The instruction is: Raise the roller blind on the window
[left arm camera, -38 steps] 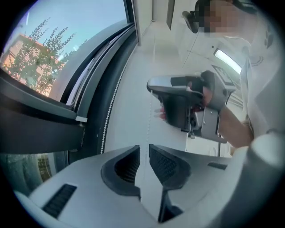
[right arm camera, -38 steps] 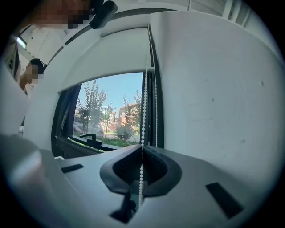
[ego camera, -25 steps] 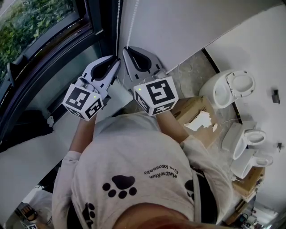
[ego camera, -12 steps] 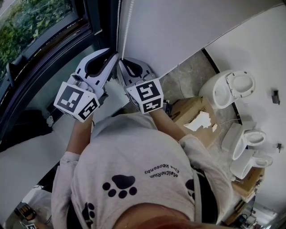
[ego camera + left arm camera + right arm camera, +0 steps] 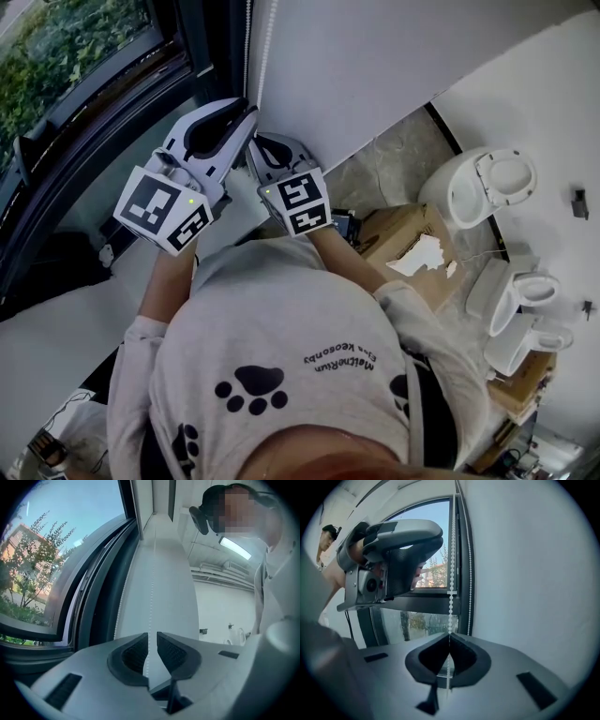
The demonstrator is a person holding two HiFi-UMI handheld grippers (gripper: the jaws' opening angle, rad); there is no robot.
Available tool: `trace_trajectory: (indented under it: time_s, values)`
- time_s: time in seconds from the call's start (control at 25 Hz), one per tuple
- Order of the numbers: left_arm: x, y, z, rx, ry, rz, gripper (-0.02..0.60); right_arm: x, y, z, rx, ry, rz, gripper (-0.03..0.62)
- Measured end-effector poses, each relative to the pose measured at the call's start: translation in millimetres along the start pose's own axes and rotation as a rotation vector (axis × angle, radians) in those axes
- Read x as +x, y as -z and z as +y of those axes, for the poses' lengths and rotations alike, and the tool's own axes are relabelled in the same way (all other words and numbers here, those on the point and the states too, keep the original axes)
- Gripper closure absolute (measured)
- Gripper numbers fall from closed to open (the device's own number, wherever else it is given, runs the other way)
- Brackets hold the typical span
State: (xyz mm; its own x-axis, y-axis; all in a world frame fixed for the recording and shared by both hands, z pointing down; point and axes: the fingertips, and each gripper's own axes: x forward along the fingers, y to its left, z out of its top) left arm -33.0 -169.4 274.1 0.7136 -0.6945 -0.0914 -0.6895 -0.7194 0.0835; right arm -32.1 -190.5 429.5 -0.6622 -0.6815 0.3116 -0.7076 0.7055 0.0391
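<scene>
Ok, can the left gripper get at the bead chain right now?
Probably yes. The left gripper has its jaws apart with the bead chain already running between them, and nothing blocks it. The right gripper is shut on the chain.

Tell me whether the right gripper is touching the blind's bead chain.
Touching. The right gripper view shows the right gripper with its jaws shut on the bead chain, which runs down into the pinch and comes out below it.
</scene>
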Motion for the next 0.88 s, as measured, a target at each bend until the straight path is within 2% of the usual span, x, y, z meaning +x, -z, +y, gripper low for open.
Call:
trace_trajectory:
  time_s: [0.48,0.52,0.56,0.88]
  values:
    - [22,-31,1,0.073,0.043,-0.002,0.517,4,12,10,-0.014,-0.018,0.017,0.585]
    - [23,-30,1,0.078,0.046,0.006,0.536,4,13,11,-0.015,-0.019,0.016,0.585]
    - [24,-29,1,0.08,0.05,0.013,0.565,4,13,11,-0.015,-0.019,0.015,0.585]
    - [20,-23,-2,0.052,0.066,0.001,0.572,4,17,12,-0.015,0.0,0.0,0.585]
